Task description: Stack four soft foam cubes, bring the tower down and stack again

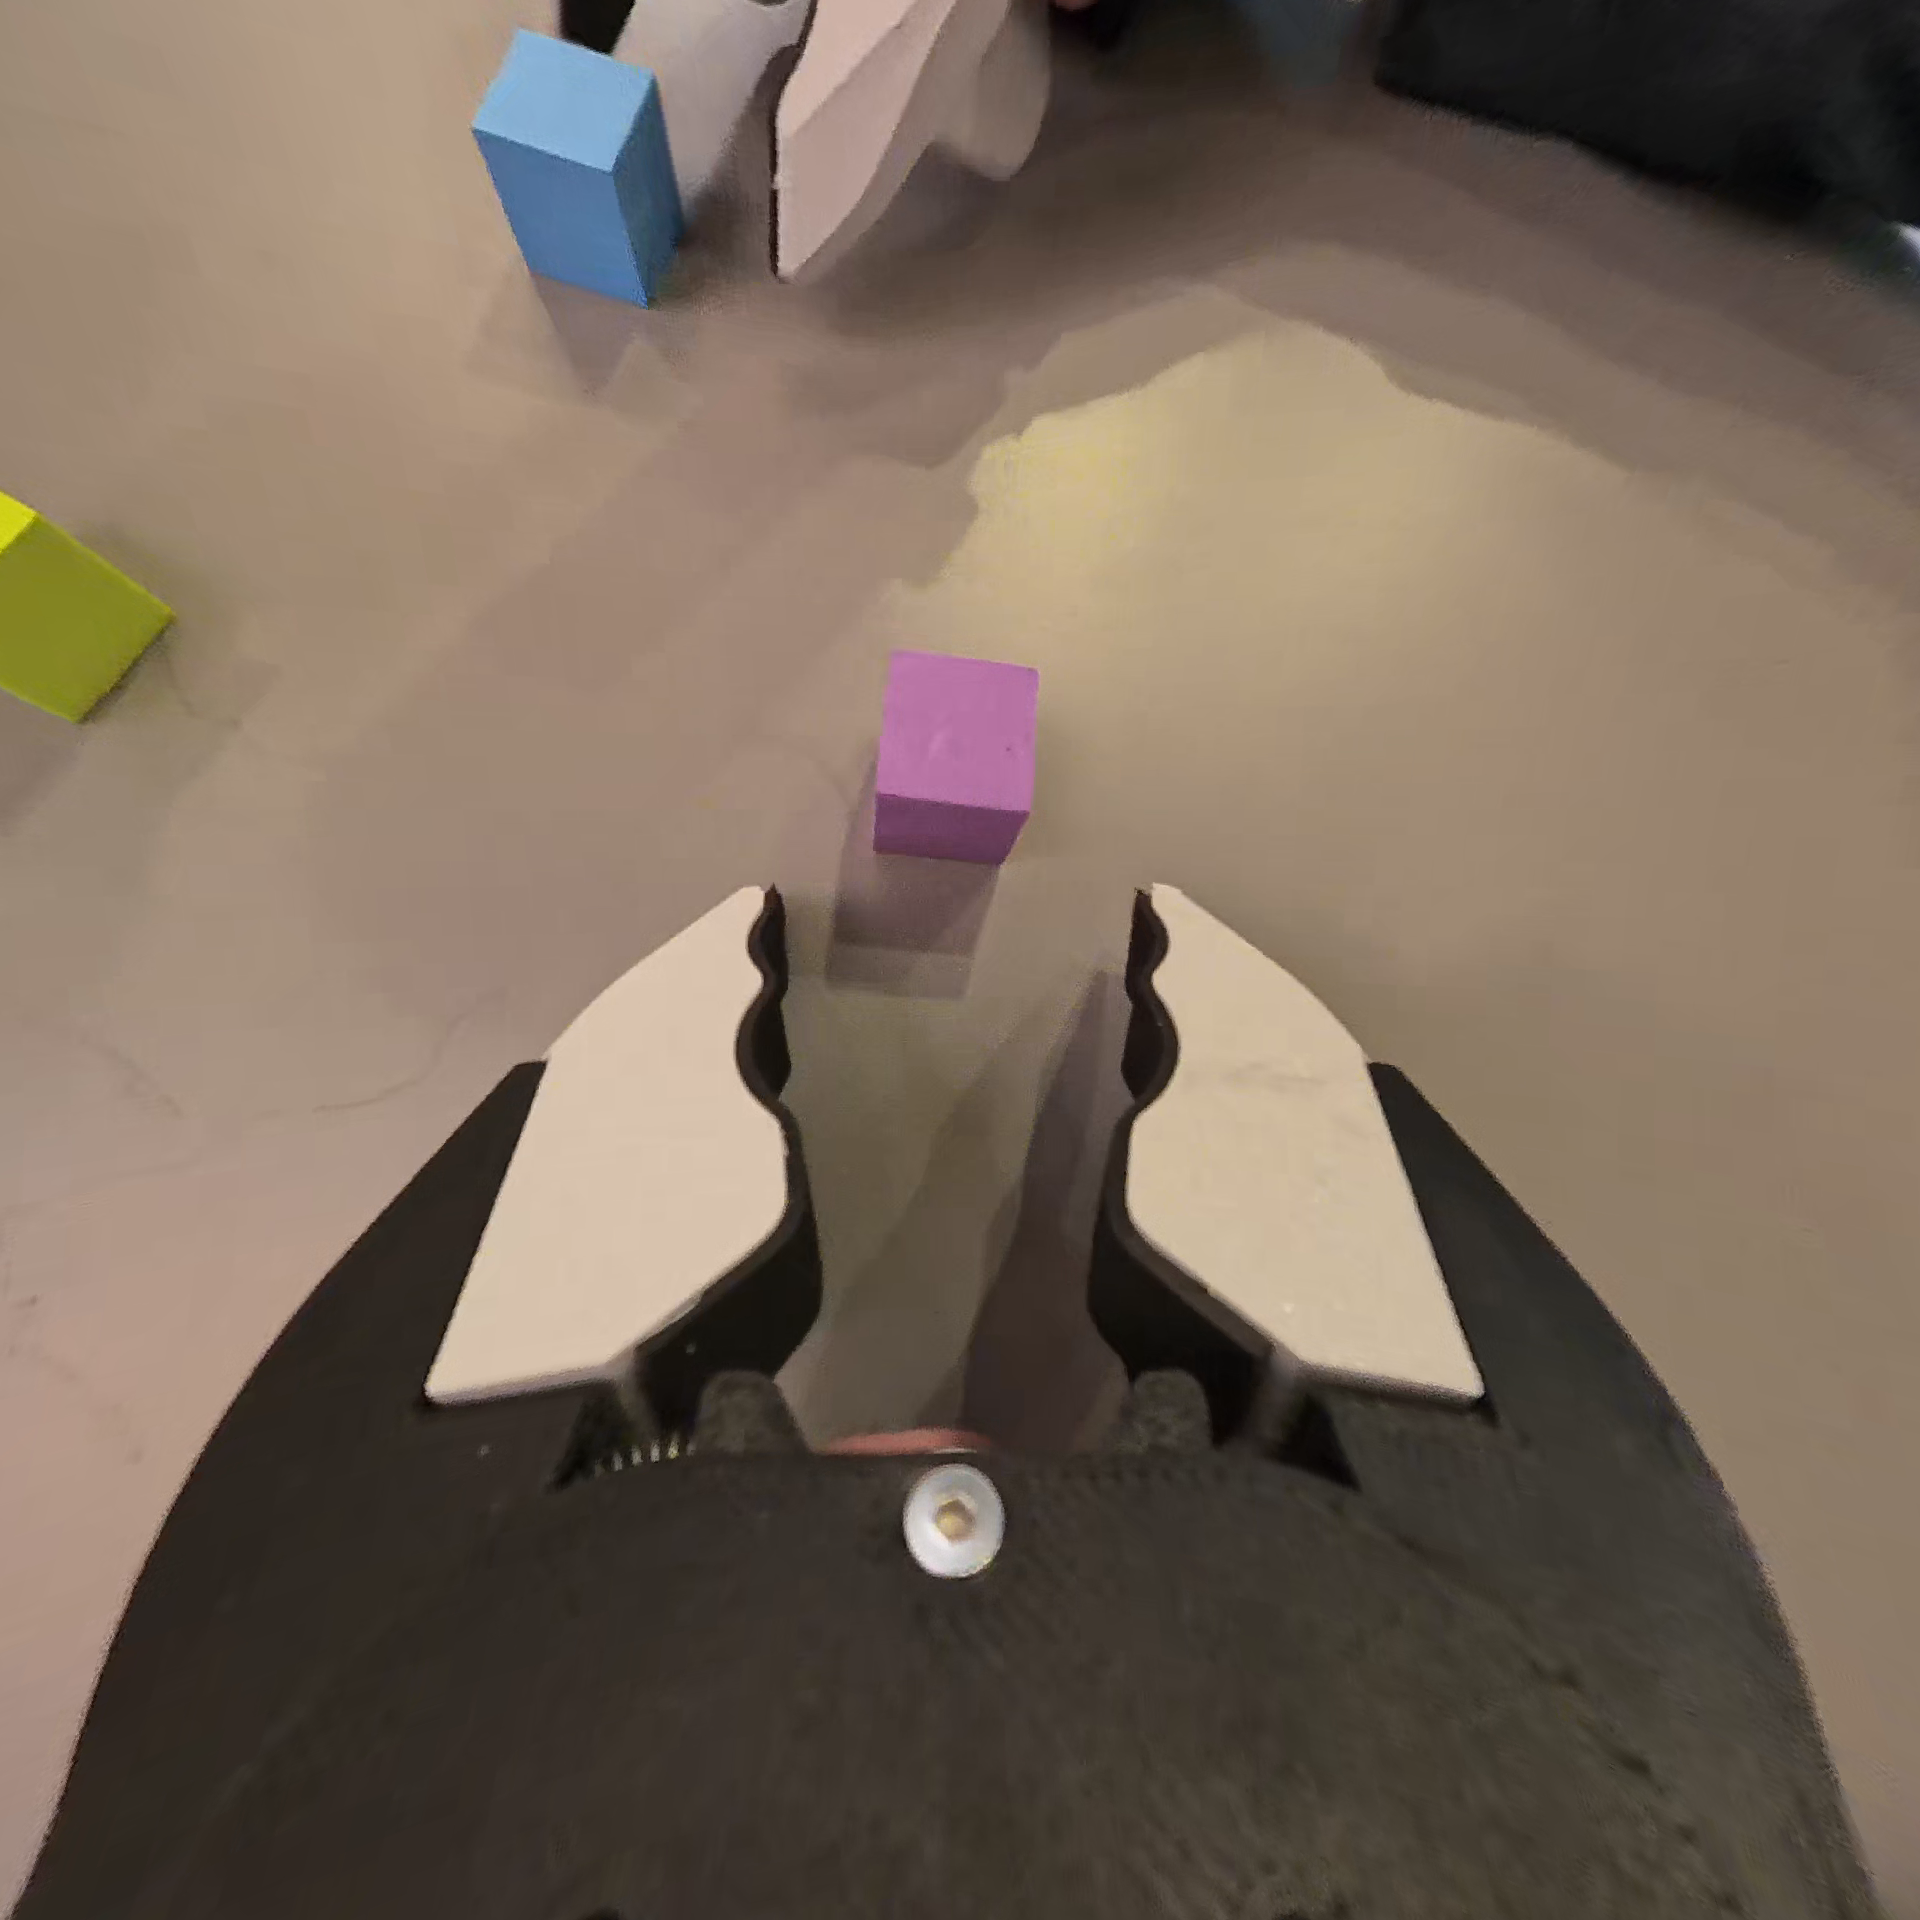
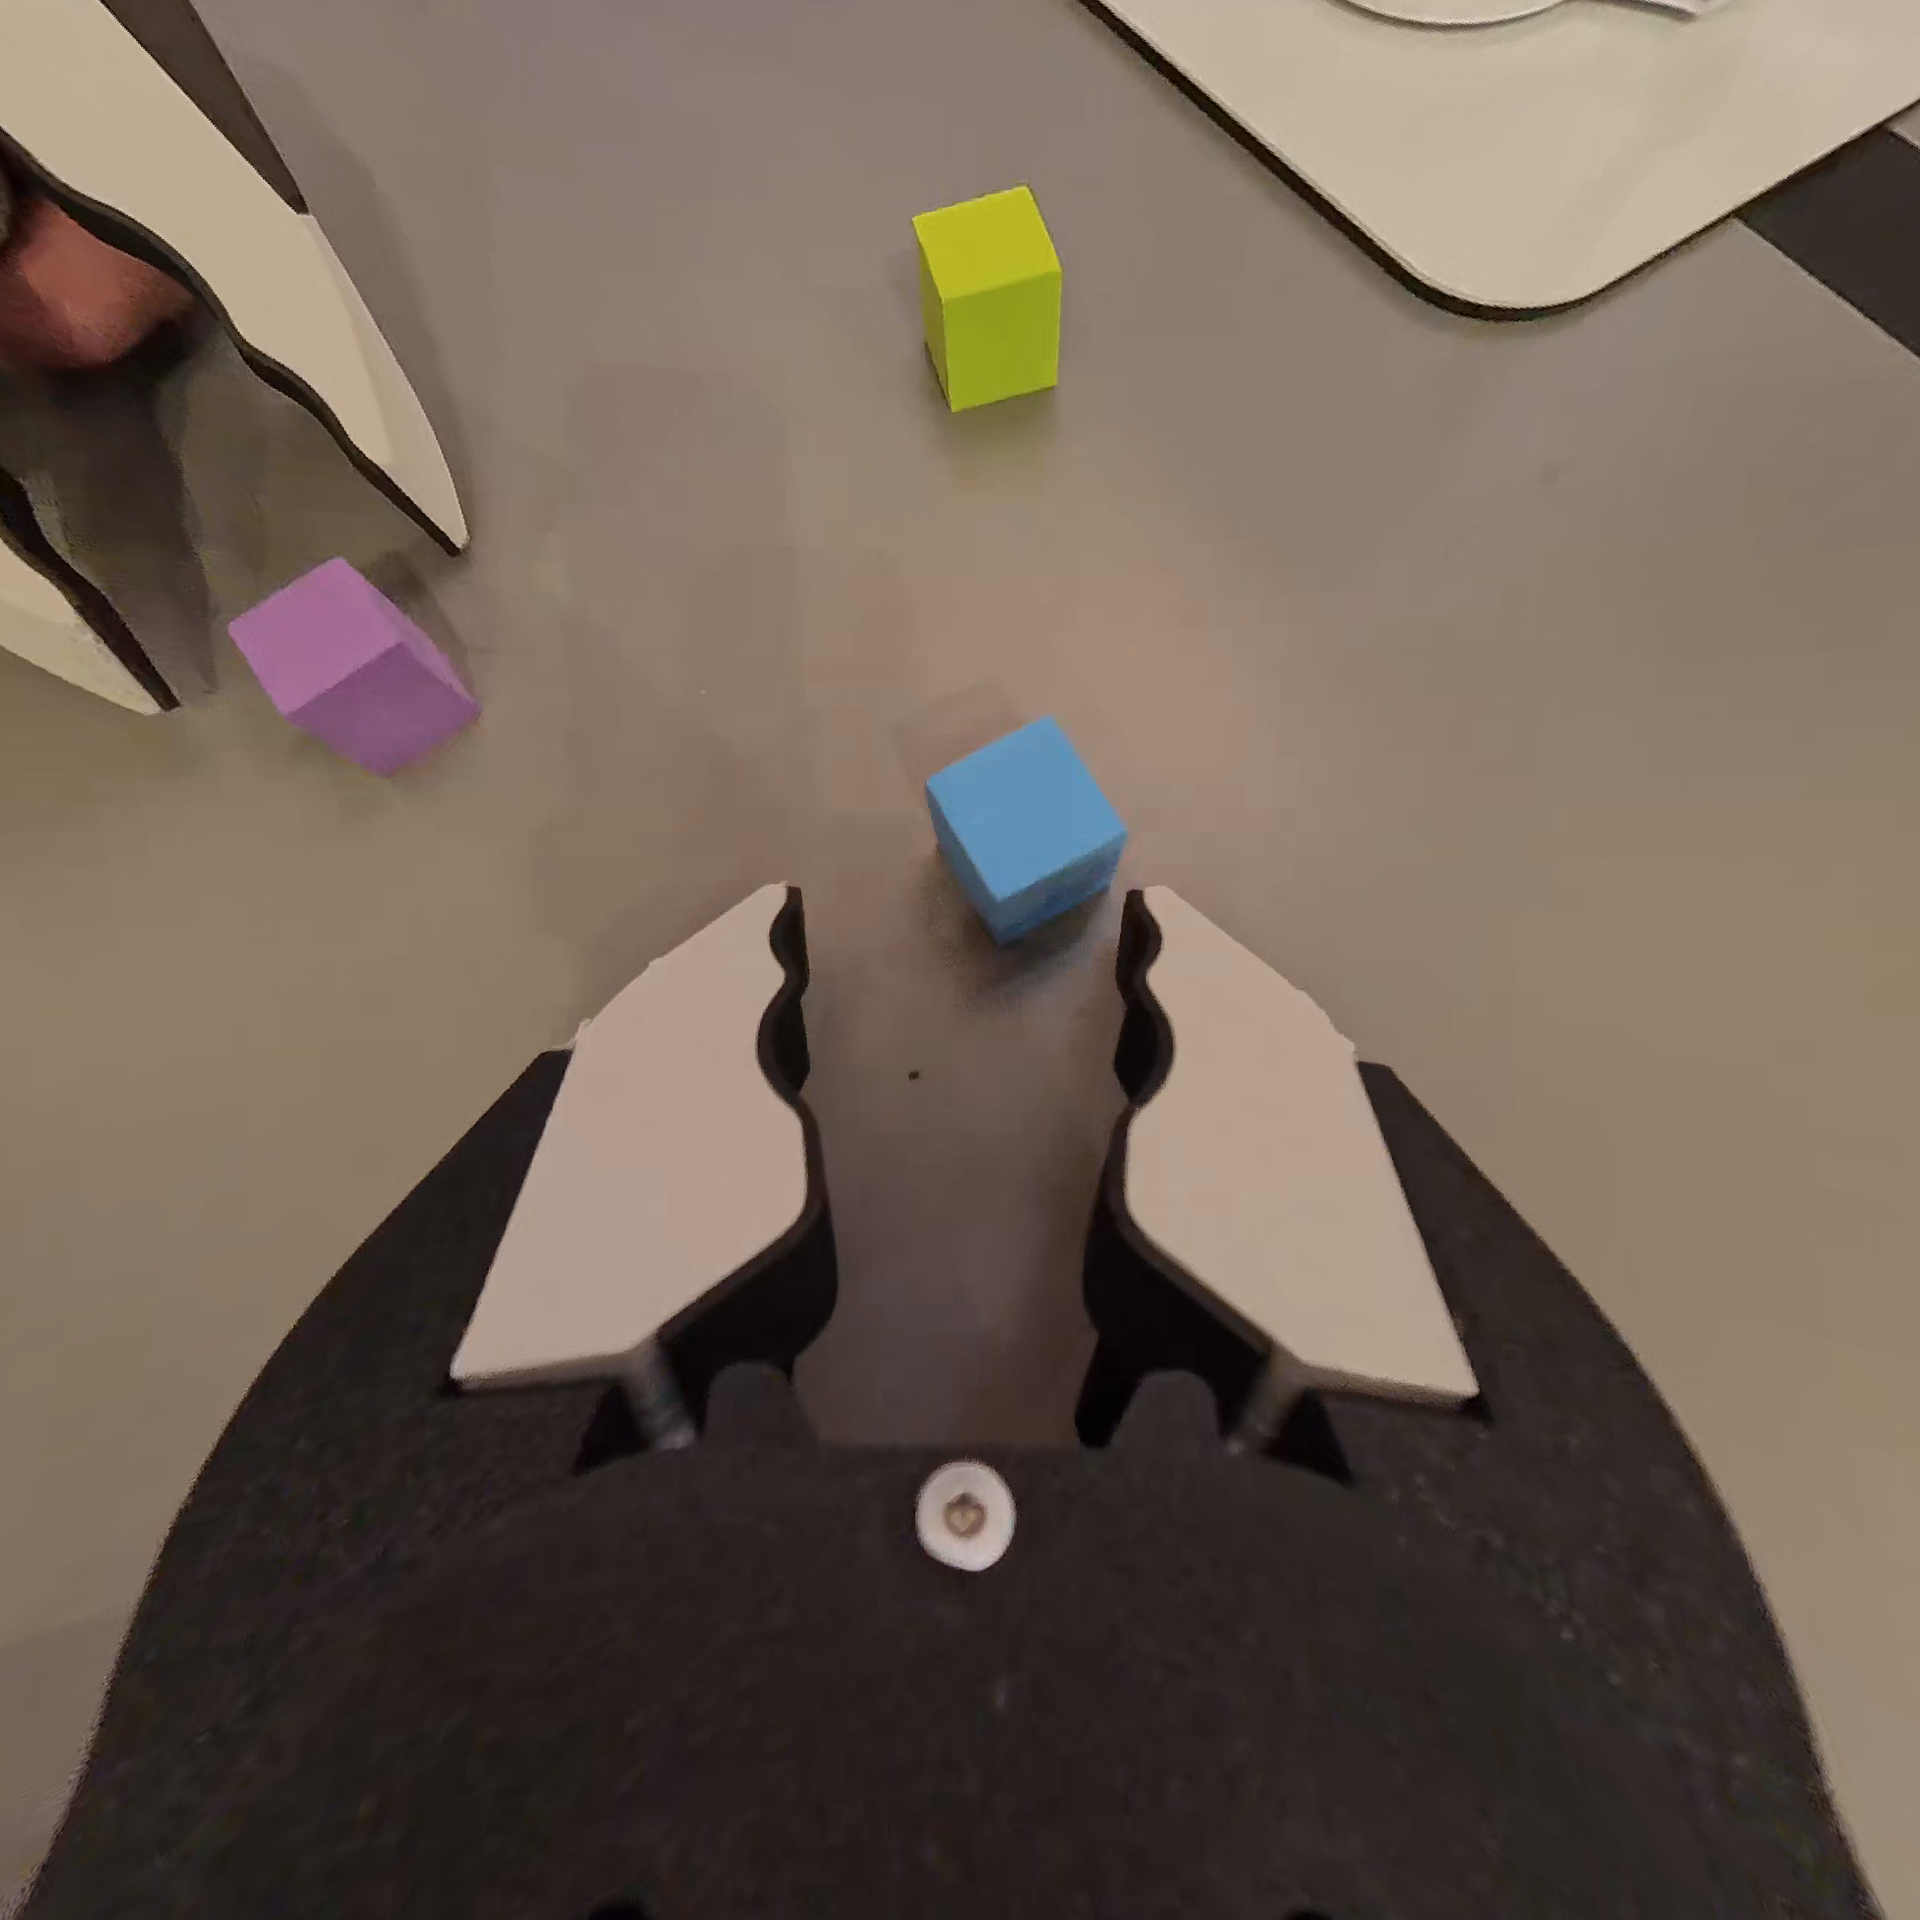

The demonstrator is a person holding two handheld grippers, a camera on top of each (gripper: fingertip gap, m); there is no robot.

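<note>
- Left gripper [image 1: 956, 894] spread wide with nothing held, purple foam cube [image 1: 956, 753] just ahead
- Right gripper [image 2: 961, 894] wide and bare, blue foam cube [image 2: 1023, 826] just beyond its fingertips
- Lime-green foam cube [image 2: 987, 296] stands farther off on the grey table [image 2: 1455, 727]

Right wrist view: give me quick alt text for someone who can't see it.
The right gripper is open and empty just short of a blue cube on the grey table. A purple cube lies to the left by the open left gripper, and a lime-green cube stands farther ahead, none stacked.
</note>
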